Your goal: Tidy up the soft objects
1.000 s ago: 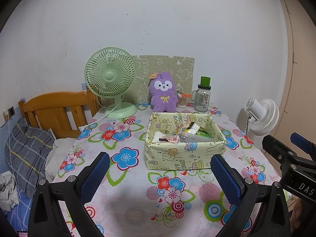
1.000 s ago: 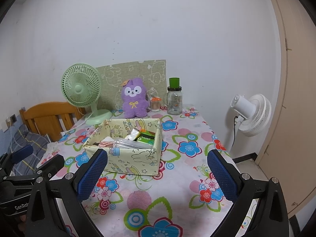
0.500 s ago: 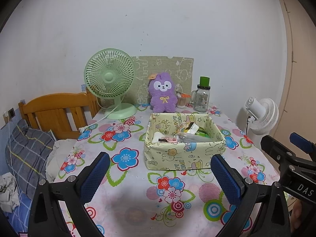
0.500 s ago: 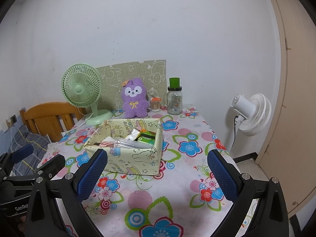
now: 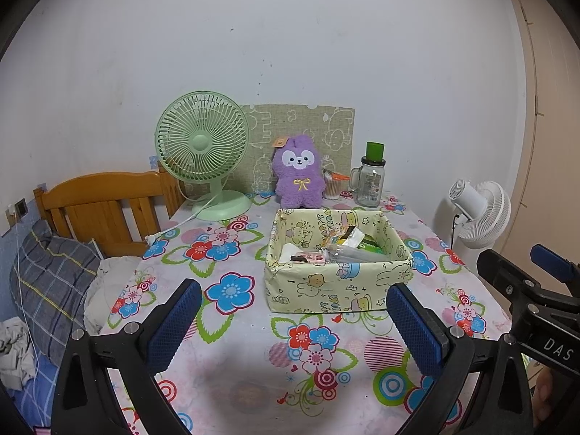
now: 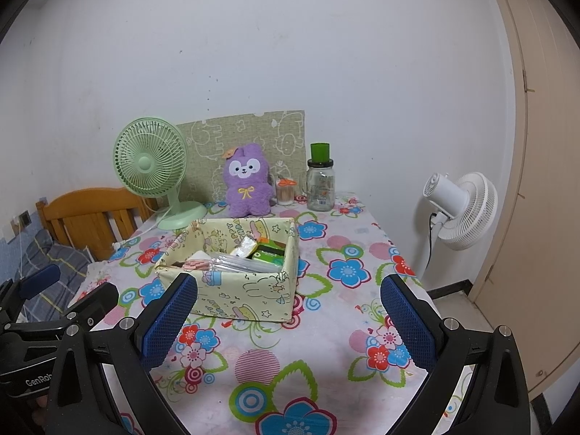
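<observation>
Your left tongs (image 5: 290, 320) hang above the near edge of the worktop (image 5: 232, 373) with their blue pads wide apart and nothing between them, and your right tongs (image 6: 288, 313) sit the same way, spread and empty. The fabric box (image 5: 337, 259) with the cartoon print is your landmark: it stands on the flowered cloth just beyond both pairs of tongs, and it holds a jumble of packets (image 5: 344, 244) and a clear bag. The purple plush toy (image 5: 299, 172) sits upright behind the box, close to its far wall, leaning against a green patterned board (image 5: 337, 128) at the wall. To the left of the box and further back stands the green desk fan (image 5: 203, 146), its white cord trailing toward the worktop's left edge. Behind the box to the right you have a glass jar with a green lid (image 5: 372, 181), and a small container (image 5: 331, 186) between it and the plush. Off the worktop, right of the box, stands a white fan (image 5: 478, 214).
</observation>
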Demonstrator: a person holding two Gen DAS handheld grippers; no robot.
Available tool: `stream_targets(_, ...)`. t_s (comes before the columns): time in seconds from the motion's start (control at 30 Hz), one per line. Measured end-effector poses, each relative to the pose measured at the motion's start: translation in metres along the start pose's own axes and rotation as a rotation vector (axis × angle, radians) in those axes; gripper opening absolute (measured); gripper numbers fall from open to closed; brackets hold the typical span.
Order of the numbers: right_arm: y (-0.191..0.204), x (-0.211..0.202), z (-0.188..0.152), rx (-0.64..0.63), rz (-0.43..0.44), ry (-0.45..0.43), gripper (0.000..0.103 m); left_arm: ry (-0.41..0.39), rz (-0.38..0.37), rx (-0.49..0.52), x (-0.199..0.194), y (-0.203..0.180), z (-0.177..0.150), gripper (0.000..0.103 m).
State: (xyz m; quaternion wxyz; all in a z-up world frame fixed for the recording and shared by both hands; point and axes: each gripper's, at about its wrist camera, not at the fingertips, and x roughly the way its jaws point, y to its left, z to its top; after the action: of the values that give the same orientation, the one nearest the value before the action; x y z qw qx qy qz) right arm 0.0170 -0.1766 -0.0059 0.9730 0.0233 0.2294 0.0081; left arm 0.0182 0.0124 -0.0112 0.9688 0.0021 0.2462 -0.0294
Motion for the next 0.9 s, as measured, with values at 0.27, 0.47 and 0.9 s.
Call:
stream_targets(0.27, 0.0010, -0.0020, -0.0001, -0.002, -0.006, -0.001, 0.102, -0.002, -0.001, 0.001, -0.0004, -0.0003, 0.0011, 0.103)
stream_targets(0.47, 0.0009, -0.0017, -0.0002, -0.002, -0.005, -0.001, 0.102, -0.004, 0.001, 0.003, -0.0005, -0.0004, 0.0011, 0.103)
stream_targets(0.9, 0.0006, -0.0020, 0.0000, -0.002, -0.004, 0.000, 0.102, -0.006, 0.001, 0.005, -0.0013, -0.0012, 0.0009, 0.103)
